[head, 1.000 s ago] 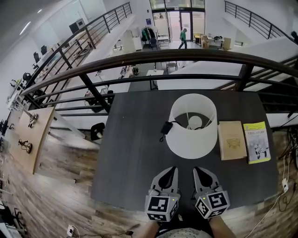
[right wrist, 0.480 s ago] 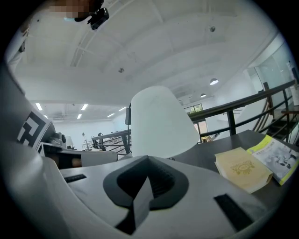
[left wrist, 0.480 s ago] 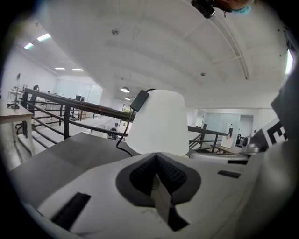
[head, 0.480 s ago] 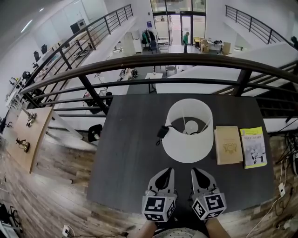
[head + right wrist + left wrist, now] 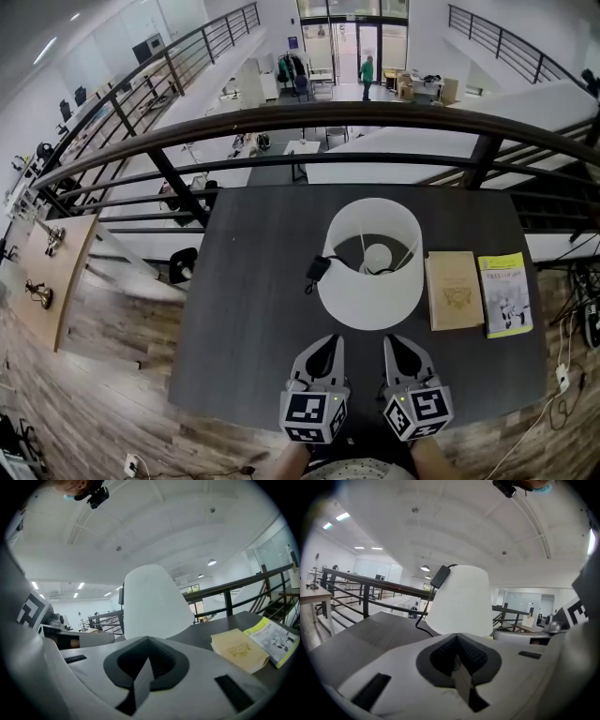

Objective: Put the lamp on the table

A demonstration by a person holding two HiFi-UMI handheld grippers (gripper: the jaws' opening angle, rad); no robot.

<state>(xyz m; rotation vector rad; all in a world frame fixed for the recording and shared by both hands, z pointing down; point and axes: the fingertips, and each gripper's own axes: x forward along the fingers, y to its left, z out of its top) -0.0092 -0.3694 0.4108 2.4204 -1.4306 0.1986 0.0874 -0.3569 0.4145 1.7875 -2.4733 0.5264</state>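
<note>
**Head view:** You are holding the left gripper (image 5: 328,341) and the right gripper (image 5: 394,341) side by side over the near edge of the table (image 5: 253,281). Both are pointing away from you. The lamp (image 5: 370,267) is standing up on the table, right in front of the two grippers. Its white shade is just beyond their tips, and I cannot tell if anything is touching. The lamp is sitting a tiny bit more to the right, so your right gripper is looking a little nearer. Its cord plug (image 5: 317,270) is lying to its left, and a tan book (image 5: 455,291) and a yellow book (image 5: 506,295) are lying to its right.

**Left gripper view:** The left gripper's jaws are pressing together with nothing between them. The lamp (image 5: 459,602) is rising straight ahead, tall from bottom to top, with its cord hanging down its left side.

**Right gripper view:** The right gripper's jaws are pressing together too, holding nothing. The lamp (image 5: 152,604) is filling the middle, straight ahead and close.

It is looking like the lamp is already in its place on the table. If you are reaching for it, go straight forward.
</note>
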